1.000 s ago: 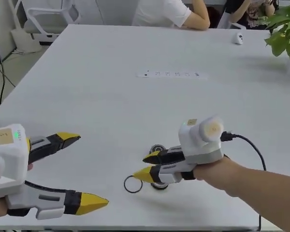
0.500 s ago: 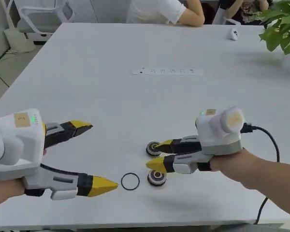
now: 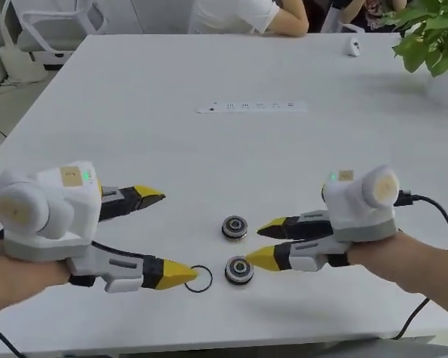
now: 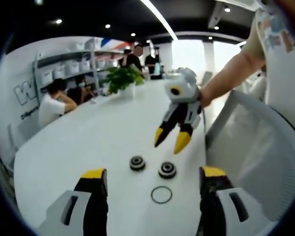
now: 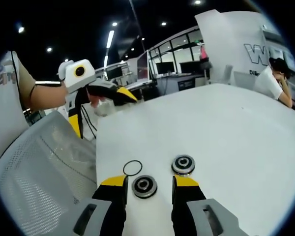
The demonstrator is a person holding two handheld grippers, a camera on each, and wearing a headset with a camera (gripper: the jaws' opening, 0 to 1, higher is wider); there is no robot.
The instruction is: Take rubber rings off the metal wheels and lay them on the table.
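Note:
Two metal wheels lie on the white table (image 3: 209, 149): the far wheel (image 3: 234, 227) (image 4: 137, 163) (image 5: 183, 164) and the near wheel (image 3: 239, 270) (image 4: 167, 170) (image 5: 144, 186). A loose black rubber ring (image 3: 199, 278) (image 4: 161, 194) (image 5: 132, 168) lies flat just left of the near wheel. My right gripper (image 3: 260, 242) (image 4: 169, 141) (image 5: 149, 181) is open, its tips just right of the wheels, and the near wheel sits ahead between its jaws. My left gripper (image 3: 168, 235) (image 4: 152, 173) (image 5: 102, 113) is open wide, its lower tip beside the ring, holding nothing.
A white power strip (image 3: 252, 107) lies mid-table. A green plant (image 3: 429, 37) stands at the far right, with a small white object (image 3: 351, 46) near it. People sit at the far end (image 3: 231, 15). The right gripper's black cable (image 3: 437, 212) trails over the near edge.
My right gripper has drawn back to the right, off the wheels. My left gripper has moved right until its lower tip is beside the ring. The ring and wheels lie still.

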